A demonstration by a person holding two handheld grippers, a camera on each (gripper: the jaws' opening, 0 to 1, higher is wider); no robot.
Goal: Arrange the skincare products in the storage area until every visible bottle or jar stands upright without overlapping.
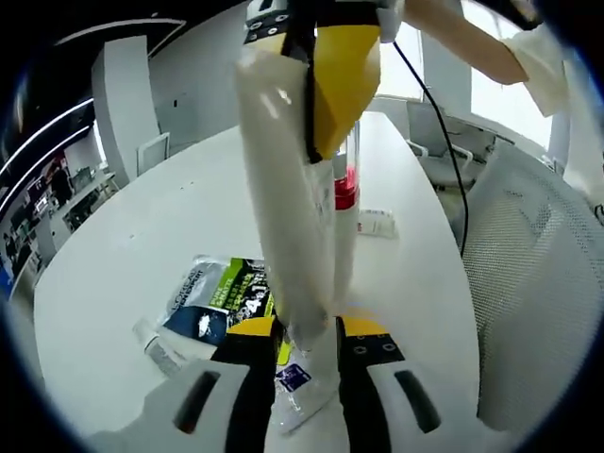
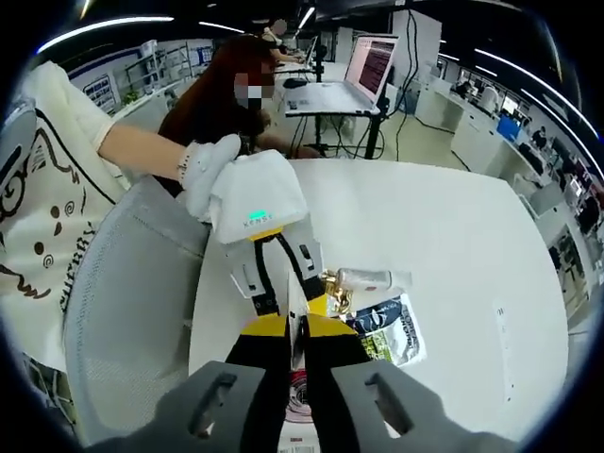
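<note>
- Left gripper view: your left gripper [image 1: 309, 342] rises from 6 o'clock, its jaws pinching the lower end of a tall white tube [image 1: 283, 208] that stands up toward 12 o'clock.
- Your right gripper [image 1: 321, 75], yellow and black, comes down from 12 o'clock and meets the upper part of the same tube.
- Just behind the tube, toward 1 o'clock of the jaws, stands a slim bottle with a red band [image 1: 345, 189]; whether it touches the tube cannot be told.
- On the white table [image 1: 132, 255], at 9 o'clock of the jaws, lie a flat green-and-black sachet [image 1: 222, 293] and a clear bottle on its side [image 1: 162, 349]. A small white box [image 1: 376, 223] lies farther off at 1 o'clock.
- A mesh chair back [image 1: 528, 283] stands at 3 o'clock.
- Right gripper view: your right gripper [image 2: 296, 332] rises from 6 o'clock, jaws pressed nearly together on the thin edge of the tube [image 2: 294, 307].
- Your left gripper [image 2: 274, 269] faces it from 12 o'clock, carried by your gloved hand [image 2: 212, 170].
- At 2 o'clock of the jaws a gold-capped bottle [image 2: 363, 279] lies on its side, with the sachet [image 2: 392, 330] just beside it.
</note>
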